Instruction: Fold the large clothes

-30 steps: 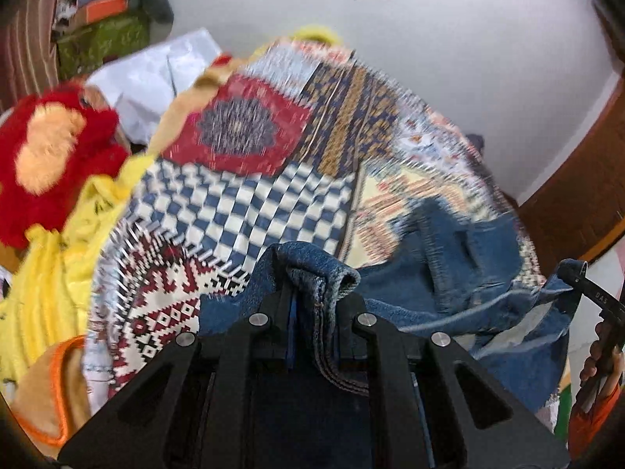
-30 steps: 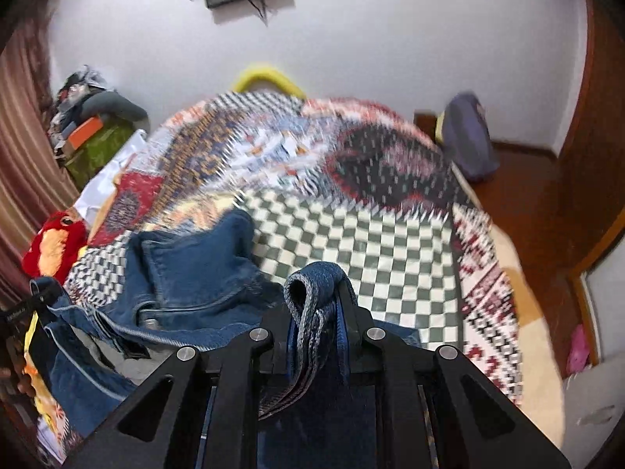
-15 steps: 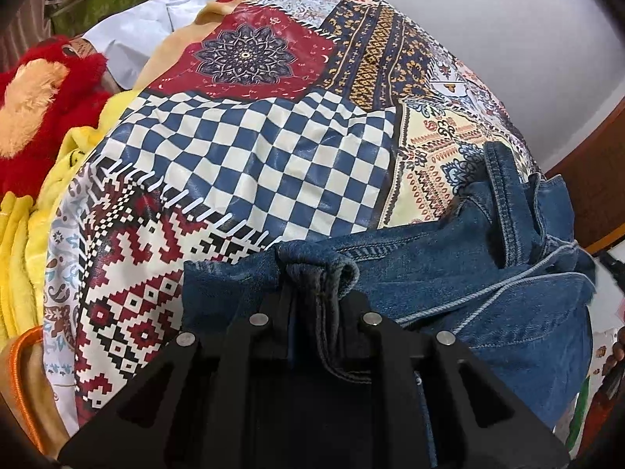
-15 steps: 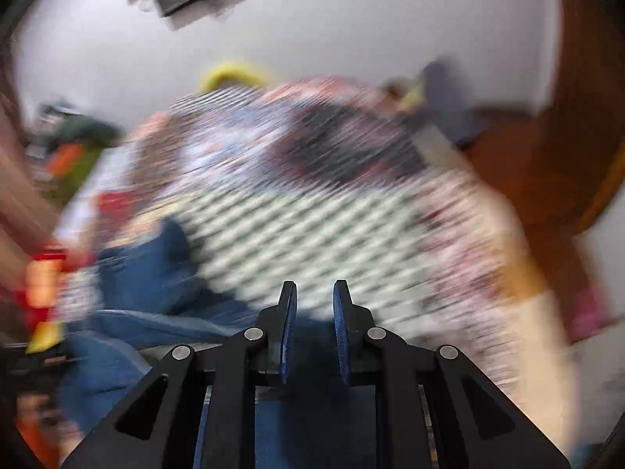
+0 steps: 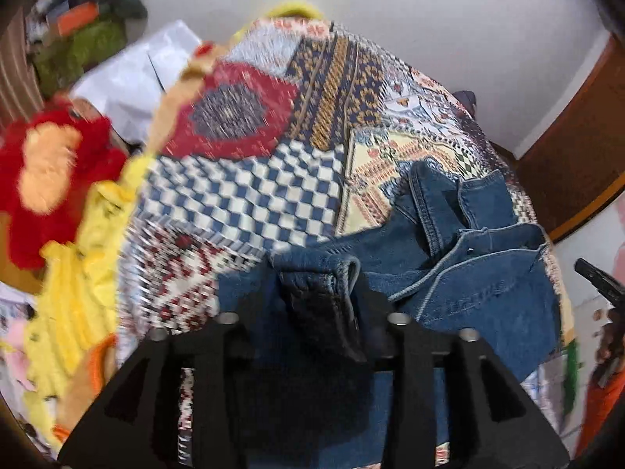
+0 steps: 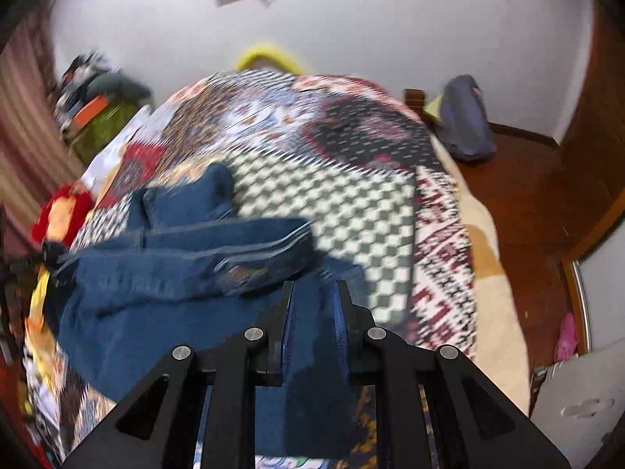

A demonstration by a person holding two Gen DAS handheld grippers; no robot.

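My left camera sits just behind its jaws, looking forward and down along them over the bed (image 5: 250, 195) toward the white wall (image 5: 429, 19), with the denim garment (image 5: 468, 265) close ahead and to the right of the jaws. My right camera looks the same way along its jaws, a little higher above the bed (image 6: 351, 203), with the denim garment (image 6: 164, 273) ahead and left. Both views share the garment, the patchwork bedspread and the far wall (image 6: 351, 19).

No readable text anywhere, perhaps lost to blur
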